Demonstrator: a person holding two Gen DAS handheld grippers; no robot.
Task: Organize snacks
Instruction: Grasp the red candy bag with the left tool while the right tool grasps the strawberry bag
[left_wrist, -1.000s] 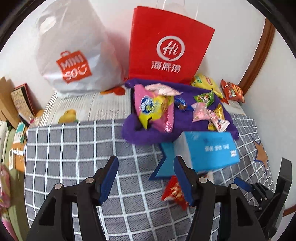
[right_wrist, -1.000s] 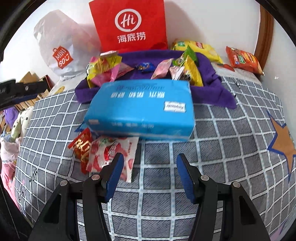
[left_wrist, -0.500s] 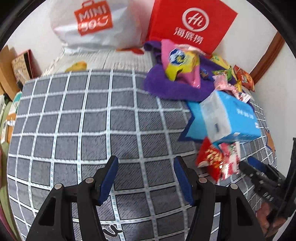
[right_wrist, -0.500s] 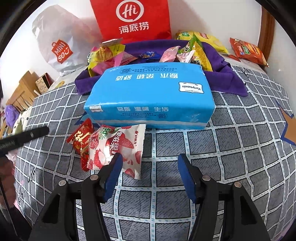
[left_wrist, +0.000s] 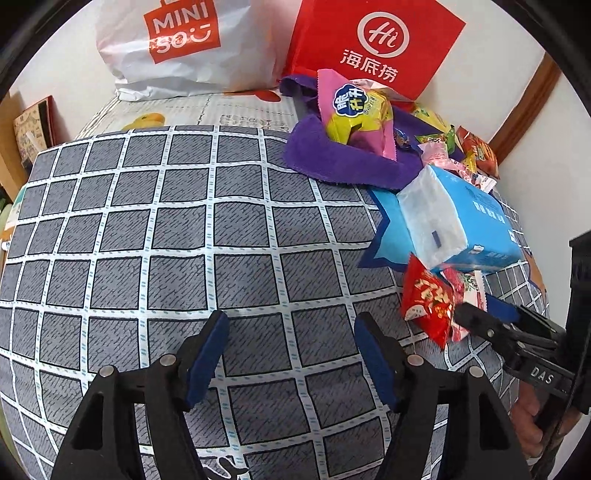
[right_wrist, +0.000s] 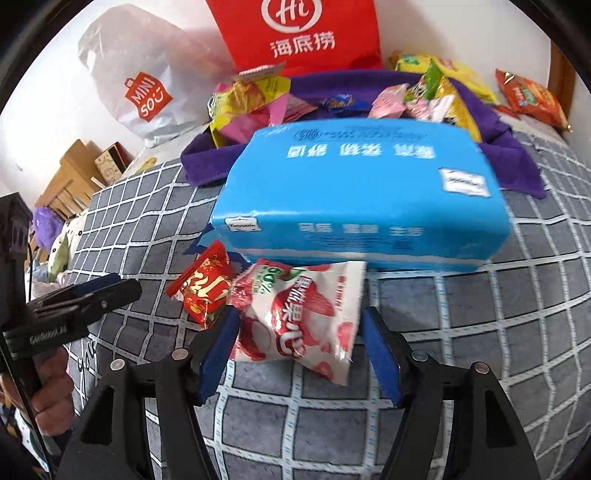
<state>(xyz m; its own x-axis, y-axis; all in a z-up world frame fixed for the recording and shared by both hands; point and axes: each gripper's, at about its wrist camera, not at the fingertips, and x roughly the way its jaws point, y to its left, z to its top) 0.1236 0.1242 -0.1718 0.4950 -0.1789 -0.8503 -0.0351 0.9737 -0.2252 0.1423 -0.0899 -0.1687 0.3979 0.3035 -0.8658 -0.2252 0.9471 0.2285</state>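
A white and red lychee packet (right_wrist: 295, 314) lies on the checked bedspread (right_wrist: 480, 295) in front of a blue tissue pack (right_wrist: 362, 199). A small red packet (right_wrist: 207, 288) lies at its left. My right gripper (right_wrist: 301, 321) is low over the lychee packet with its jaws opening; the packet lies between the pads, unpressed. My left gripper (left_wrist: 291, 325) hovers over bare bedspread (left_wrist: 184, 240), jaws opening, nothing between them. To its right lie the red packet (left_wrist: 428, 299) and the tissue pack (left_wrist: 454, 221). A purple cloth (left_wrist: 332, 155) behind holds several snacks.
A red paper bag (left_wrist: 373, 48) and a white Miniso bag (left_wrist: 177, 44) stand against the back wall. An orange chip bag (right_wrist: 532, 96) lies at the far right. Wooden furniture (right_wrist: 74, 173) stands off the bed's left side. A hand (right_wrist: 51, 391) holds the left gripper.
The left gripper sank toward the bedspread, the snacks shifting to its right, and its jaws widened. The right gripper moved closer until the lychee packet sits between its widened jaws.
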